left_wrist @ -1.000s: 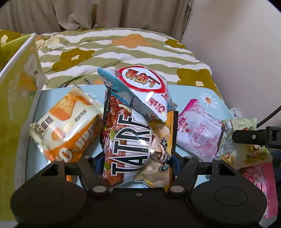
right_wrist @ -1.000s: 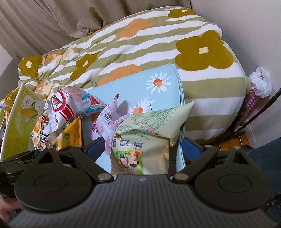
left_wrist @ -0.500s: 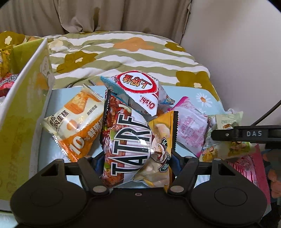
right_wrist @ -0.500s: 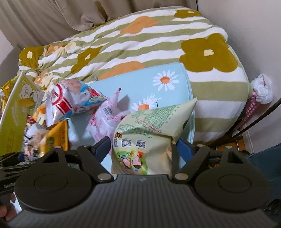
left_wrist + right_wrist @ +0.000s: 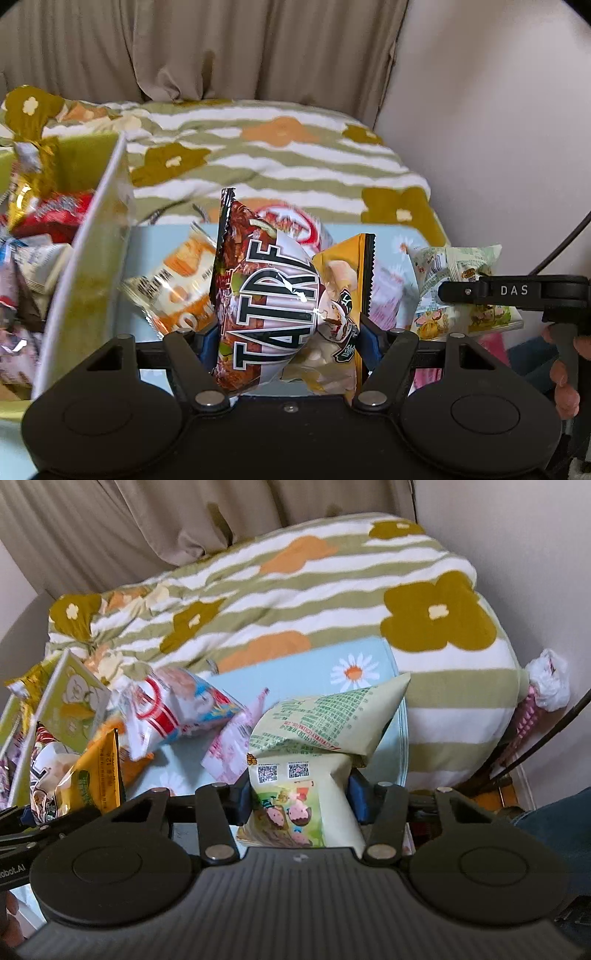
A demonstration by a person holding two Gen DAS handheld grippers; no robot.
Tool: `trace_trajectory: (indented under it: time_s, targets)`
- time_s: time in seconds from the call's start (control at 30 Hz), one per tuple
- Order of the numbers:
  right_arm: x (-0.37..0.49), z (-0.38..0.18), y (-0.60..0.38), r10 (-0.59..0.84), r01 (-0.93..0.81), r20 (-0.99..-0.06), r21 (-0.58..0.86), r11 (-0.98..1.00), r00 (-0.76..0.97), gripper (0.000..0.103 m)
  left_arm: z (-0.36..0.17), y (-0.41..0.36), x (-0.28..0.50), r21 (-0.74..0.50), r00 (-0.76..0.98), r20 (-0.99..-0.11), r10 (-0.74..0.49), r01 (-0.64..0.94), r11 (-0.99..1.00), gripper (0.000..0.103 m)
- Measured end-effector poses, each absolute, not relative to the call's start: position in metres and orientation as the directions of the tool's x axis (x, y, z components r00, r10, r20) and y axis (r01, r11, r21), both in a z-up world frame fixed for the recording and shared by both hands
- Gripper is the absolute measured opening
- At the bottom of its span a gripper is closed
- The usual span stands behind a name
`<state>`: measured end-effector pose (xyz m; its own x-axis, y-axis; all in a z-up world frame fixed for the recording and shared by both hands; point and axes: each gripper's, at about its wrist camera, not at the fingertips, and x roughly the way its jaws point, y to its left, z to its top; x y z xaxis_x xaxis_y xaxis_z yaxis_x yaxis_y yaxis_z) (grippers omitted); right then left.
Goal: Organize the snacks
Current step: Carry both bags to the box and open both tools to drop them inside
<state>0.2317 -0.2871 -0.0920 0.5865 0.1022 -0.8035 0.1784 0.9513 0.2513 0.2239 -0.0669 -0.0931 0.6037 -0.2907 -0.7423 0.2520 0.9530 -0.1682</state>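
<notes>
Already my left gripper (image 5: pixel 290 332) is clamped on the tall bag (image 5: pixel 266 295) whose big letters read "TATRE", as far as the crumple lets me see, with a yellow panel down its right side. Its long axis stands nearly upright between the pads, top seal at twelve o'clock. The green-walled box (image 5: pixel 88 236), already part full of packets, lies at about ten o'clock from that gripper, just beside it; I judge the next move is a swing up and over its near wall, so the left hand is the nearer one to the box.

My right gripper (image 5: pixel 299 801) has just been closing, and its jaws now pinch the pale green pouch (image 5: pixel 317 746) at its lower half, squeezing it into a waist. The pouch leans toward one o'clock, its folded top covered in fine green print too small to read; two QR codes and cartoon figures sit lower down. In the left view the right gripper's arm shows "DAS".

On the blue daisy mat (image 5: pixel 347 672) still lie a red-and-white bag (image 5: pixel 173 705), a pink packet (image 5: pixel 229 746) and an orange-and-white packet (image 5: pixel 177 288), at about eleven o'clock from the right gripper.
</notes>
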Motion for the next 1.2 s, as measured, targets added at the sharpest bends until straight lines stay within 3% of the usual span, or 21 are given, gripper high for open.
trace_trajectory:
  time_s: [0.53, 0.9, 1.2]
  targets:
    - [0.234, 0.004, -0.184, 0.268, -0.067, -0.652, 0.316, 0.946, 0.71, 0.065, -0.019, 0.028, 0.196, -0.142, 0.767, -0.621, -0.161, 0.092, 0.986, 0.074]
    - [0.27, 0.034, -0.053, 0.382, -0.218, -0.604, 0.328, 0.919, 0.7, 0.065, 0.0, 0.148, 0.223, -0.12, 0.778, -0.627, -0.037, -0.049, 0.992, 0.075]
    - [0.304, 0.027, 0.027, 0.373, -0.209, -0.63, 0.321, 0.924, 0.682, 0.065, -0.022, 0.21, 0.273, -0.151, 0.713, -0.692, -0.112, 0.008, 0.988, 0.076]
